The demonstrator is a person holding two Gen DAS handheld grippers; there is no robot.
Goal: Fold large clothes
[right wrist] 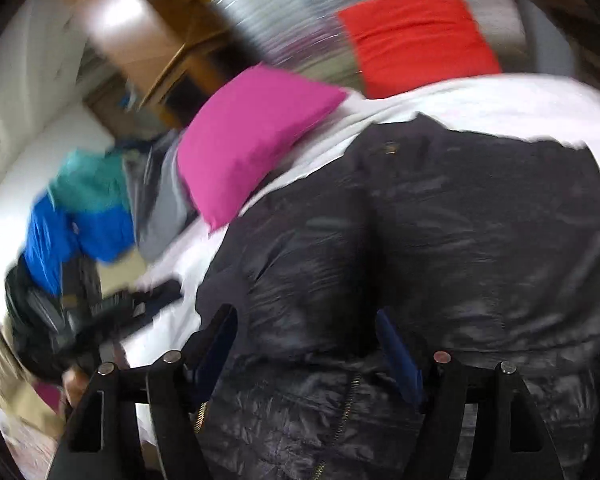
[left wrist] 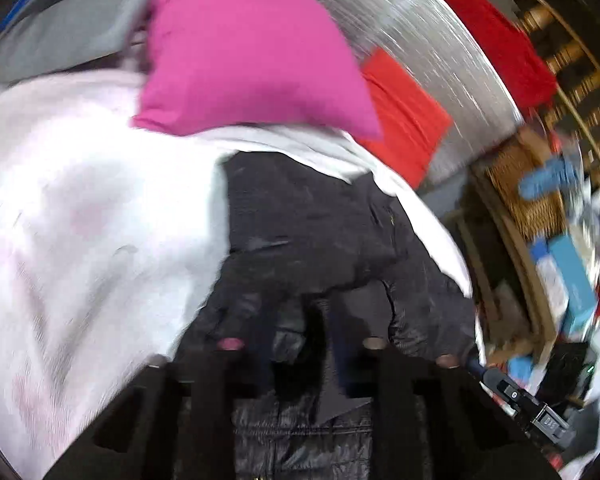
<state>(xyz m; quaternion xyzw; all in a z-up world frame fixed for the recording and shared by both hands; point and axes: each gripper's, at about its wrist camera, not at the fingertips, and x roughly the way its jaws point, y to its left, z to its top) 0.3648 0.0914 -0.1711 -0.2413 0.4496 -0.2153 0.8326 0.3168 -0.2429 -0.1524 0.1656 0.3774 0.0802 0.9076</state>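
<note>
A shiny black quilted jacket (left wrist: 312,236) with a brass zipper lies on a white bedsheet (left wrist: 80,208). In the left wrist view my left gripper (left wrist: 316,320) is down on the jacket's near edge, its fingers close together with black fabric bunched between them. In the right wrist view the jacket (right wrist: 460,232) fills the right half. My right gripper (right wrist: 306,320) stands open over it, blue-padded fingers (right wrist: 396,344) wide apart, jacket fabric below them, not pinched. Both views are motion-blurred.
A magenta pillow (left wrist: 248,48) and a red pillow (left wrist: 404,112) lie beyond the jacket against a silver headboard (left wrist: 420,28). A heap of blue, teal and grey clothes (right wrist: 88,216) lies left. Cluttered shelves and boxes (left wrist: 556,256) stand beside the bed at right.
</note>
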